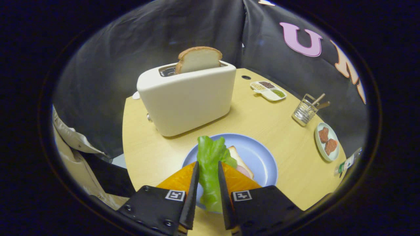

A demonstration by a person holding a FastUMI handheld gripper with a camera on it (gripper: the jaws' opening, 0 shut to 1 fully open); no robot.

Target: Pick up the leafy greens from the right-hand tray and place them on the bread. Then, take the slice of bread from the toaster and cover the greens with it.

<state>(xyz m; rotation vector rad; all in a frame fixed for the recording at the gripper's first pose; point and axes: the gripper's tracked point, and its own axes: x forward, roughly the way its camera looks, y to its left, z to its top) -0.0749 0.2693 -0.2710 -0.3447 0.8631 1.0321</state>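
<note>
My gripper [208, 170] is shut on a leafy green [210, 164], which stands up between the two fingers and sticks out ahead of them. Under it lies a blue plate [259, 157] with a slice of bread [238, 157] and a pink slice of meat [245, 171], both partly hidden by the right finger. Beyond the plate stands a cream toaster [187, 98] with a slice of bread [198, 59] rising out of its slot.
To the right on the wooden table [262, 118] sit a divided dish of seeds [268, 90], a metal holder with utensils [306, 111] and a pale green tray with two brown pieces [327, 141]. A bottle [347, 162] lies at the table's right edge. A person's sleeve [75, 147] shows at the left.
</note>
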